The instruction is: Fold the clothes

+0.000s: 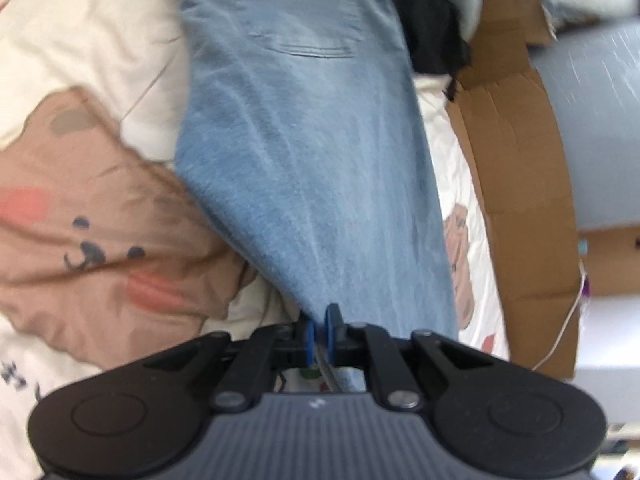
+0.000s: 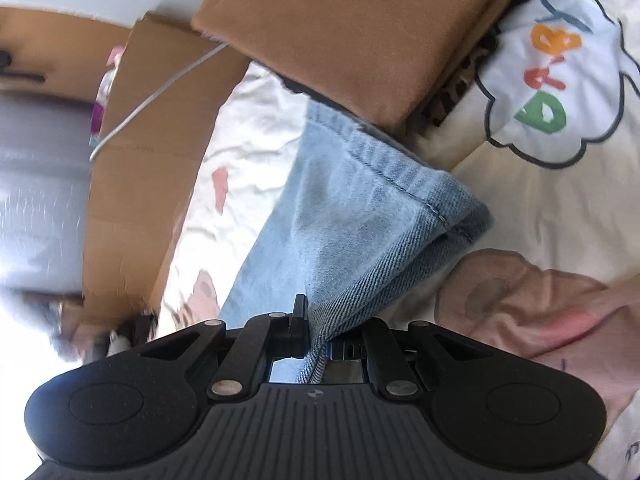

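Your left gripper (image 1: 320, 332) had blue pads pinched together on edge of light blue denim jeans (image 1: 304, 152). Denim ran from jaws toward 12 o'clock, long axis straight ahead, over cream cartoon-print bedcover (image 1: 92, 184); brown cardboard sheet (image 1: 516, 184) at 2 o'clock.

Your right gripper (image 2: 316, 336) clamped on bunched denim near stitched hem (image 2: 400, 176); fabric spread toward 1 o'clock. Folded brown cloth stack (image 2: 360, 32) lay just beyond hem at 12 o'clock.

Judgement: both grippers equally engaged; next fold would run along that long axis.
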A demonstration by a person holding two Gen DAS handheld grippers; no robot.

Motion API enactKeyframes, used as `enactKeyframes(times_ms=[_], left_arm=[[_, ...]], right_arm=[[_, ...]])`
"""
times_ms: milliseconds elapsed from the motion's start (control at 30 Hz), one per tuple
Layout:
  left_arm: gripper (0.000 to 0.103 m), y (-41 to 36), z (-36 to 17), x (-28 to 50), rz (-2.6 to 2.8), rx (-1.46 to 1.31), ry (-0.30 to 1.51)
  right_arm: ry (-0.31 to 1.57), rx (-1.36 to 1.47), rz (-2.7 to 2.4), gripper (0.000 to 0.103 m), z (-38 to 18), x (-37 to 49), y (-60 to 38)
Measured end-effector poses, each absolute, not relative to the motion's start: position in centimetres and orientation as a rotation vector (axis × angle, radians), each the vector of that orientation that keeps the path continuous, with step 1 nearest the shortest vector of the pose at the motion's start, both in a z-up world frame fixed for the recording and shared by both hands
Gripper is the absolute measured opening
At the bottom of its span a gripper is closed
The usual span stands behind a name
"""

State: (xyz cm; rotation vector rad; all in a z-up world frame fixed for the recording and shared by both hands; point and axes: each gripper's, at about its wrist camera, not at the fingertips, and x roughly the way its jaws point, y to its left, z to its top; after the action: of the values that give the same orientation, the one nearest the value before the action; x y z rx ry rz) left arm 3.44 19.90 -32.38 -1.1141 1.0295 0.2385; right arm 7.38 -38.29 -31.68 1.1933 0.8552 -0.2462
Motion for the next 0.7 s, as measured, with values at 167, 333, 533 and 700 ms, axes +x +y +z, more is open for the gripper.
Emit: enactKeyframes(times_ms=[167,333,533,700], left_arm=[[0.006,19.1,-31.7,2.9,0.24,-1.041,1.062],[0.006,18.3,-30.7,3.8,0.239,-0.984,1.096],[0.006,17.4,-30.9,3.7,0.225,-0.943,1.136],[0.006,17.0,-31.3,2.9,0.215,-0.939,1.148]], right_arm=[[0.844,1.201,-0.24,0.006,-31.7,6.1,-39.0],[0.825,1.228,-0.24,0.006,-32.2,3.6,-39.4],[0.803,1.225,-0.249,0.006,-32.2,0.3,-40.0],[0.792,1.216,-0.265,0.006,-32.7,-2.6,-40.5]])
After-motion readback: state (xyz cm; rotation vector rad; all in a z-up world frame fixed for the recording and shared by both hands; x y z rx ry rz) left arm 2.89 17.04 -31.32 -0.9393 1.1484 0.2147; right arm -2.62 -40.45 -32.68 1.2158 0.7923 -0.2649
